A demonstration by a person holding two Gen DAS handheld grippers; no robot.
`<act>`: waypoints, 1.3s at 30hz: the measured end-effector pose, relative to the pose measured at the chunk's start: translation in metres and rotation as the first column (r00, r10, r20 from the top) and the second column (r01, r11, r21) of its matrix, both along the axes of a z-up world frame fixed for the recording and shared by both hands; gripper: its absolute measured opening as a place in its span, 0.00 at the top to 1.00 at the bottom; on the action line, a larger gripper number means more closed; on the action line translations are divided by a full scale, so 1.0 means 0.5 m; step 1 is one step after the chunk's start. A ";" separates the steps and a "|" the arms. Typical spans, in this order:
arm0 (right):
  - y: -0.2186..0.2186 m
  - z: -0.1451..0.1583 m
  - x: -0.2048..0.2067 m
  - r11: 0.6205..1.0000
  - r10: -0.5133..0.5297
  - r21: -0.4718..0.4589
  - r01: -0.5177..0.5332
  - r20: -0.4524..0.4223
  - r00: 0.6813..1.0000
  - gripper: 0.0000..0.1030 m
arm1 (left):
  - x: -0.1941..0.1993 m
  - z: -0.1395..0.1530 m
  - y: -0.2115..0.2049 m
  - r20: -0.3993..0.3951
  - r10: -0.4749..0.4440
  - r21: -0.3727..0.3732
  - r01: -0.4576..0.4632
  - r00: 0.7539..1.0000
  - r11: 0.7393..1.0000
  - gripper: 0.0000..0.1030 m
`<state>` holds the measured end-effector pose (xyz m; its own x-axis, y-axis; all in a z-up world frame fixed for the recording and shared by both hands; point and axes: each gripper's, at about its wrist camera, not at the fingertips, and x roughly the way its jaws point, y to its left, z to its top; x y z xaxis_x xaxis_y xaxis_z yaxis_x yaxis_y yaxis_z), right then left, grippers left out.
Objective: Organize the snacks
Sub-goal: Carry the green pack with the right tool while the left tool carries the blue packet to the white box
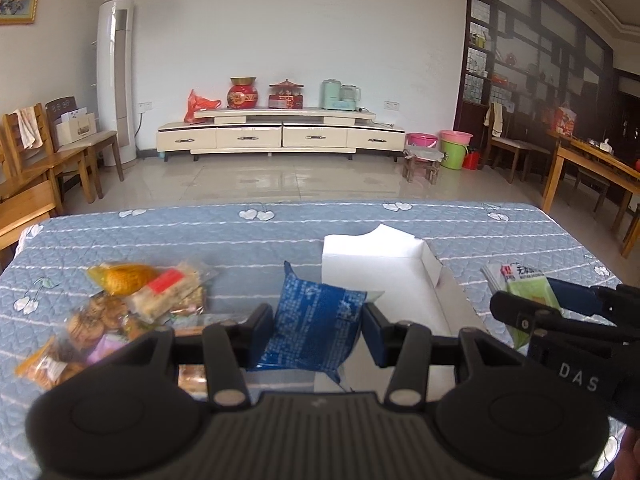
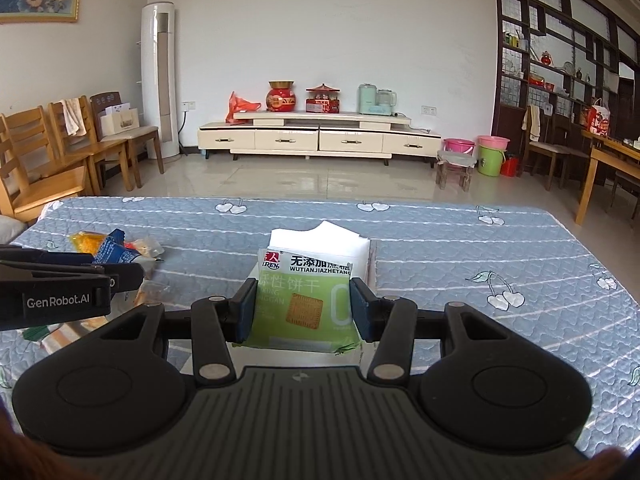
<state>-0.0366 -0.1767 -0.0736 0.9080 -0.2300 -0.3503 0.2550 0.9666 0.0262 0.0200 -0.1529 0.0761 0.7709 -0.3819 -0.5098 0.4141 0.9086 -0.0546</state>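
My left gripper [image 1: 318,330] is shut on a blue snack packet [image 1: 316,320], held above the blue quilted table [image 1: 240,236]. Just beyond it lies an open white box [image 1: 384,276]. In the right wrist view my right gripper [image 2: 303,310] is shut on a green biscuit packet [image 2: 306,304] in front of the white box [image 2: 320,242]. The left wrist view shows that green packet [image 1: 528,284] at the right, in the right gripper [image 1: 560,320]. The left gripper [image 2: 72,280] with the blue packet [image 2: 114,250] appears at the left of the right wrist view.
A pile of loose snacks [image 1: 116,312] lies on the table's left side: a yellow packet [image 1: 120,278], a red-labelled bar [image 1: 168,290], bags of cookies [image 1: 88,324]. Wooden chairs [image 2: 60,156] stand left of the table, a TV cabinet [image 1: 280,136] across the floor.
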 end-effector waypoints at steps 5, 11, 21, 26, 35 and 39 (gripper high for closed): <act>-0.062 0.039 0.022 1.000 -0.015 0.005 0.015 -0.009 1.000 0.42 | 0.014 0.000 -0.027 -0.006 -0.014 -0.001 0.014 1.000 1.000 0.54; -0.135 0.086 0.046 1.000 -0.026 0.006 0.026 -0.018 1.000 0.42 | 0.036 -0.001 -0.047 -0.011 -0.015 0.005 0.015 1.000 1.000 0.54; -0.229 0.133 0.079 1.000 -0.023 0.006 0.023 -0.031 0.999 0.42 | 0.060 -0.008 -0.078 -0.015 -0.022 0.017 0.023 1.000 1.000 0.54; -0.263 0.133 0.088 1.000 -0.025 0.015 0.026 -0.046 0.999 0.42 | 0.073 -0.014 -0.092 -0.020 -0.029 0.026 0.029 0.999 0.999 0.54; -0.317 0.147 0.116 1.000 -0.019 0.017 0.020 -0.079 0.997 0.41 | 0.100 -0.031 -0.114 -0.040 -0.043 0.039 0.044 0.998 0.998 0.54; -0.341 0.153 0.134 1.000 -0.010 0.021 0.012 -0.094 0.996 0.41 | 0.112 -0.039 -0.125 -0.047 -0.051 0.045 0.054 0.998 0.998 0.54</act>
<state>0.0306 -0.3471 0.0027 0.8686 -0.2310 -0.4384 0.2675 0.9633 0.0225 0.0762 -0.2153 0.0568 0.7257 -0.3965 -0.5623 0.4593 0.8877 -0.0333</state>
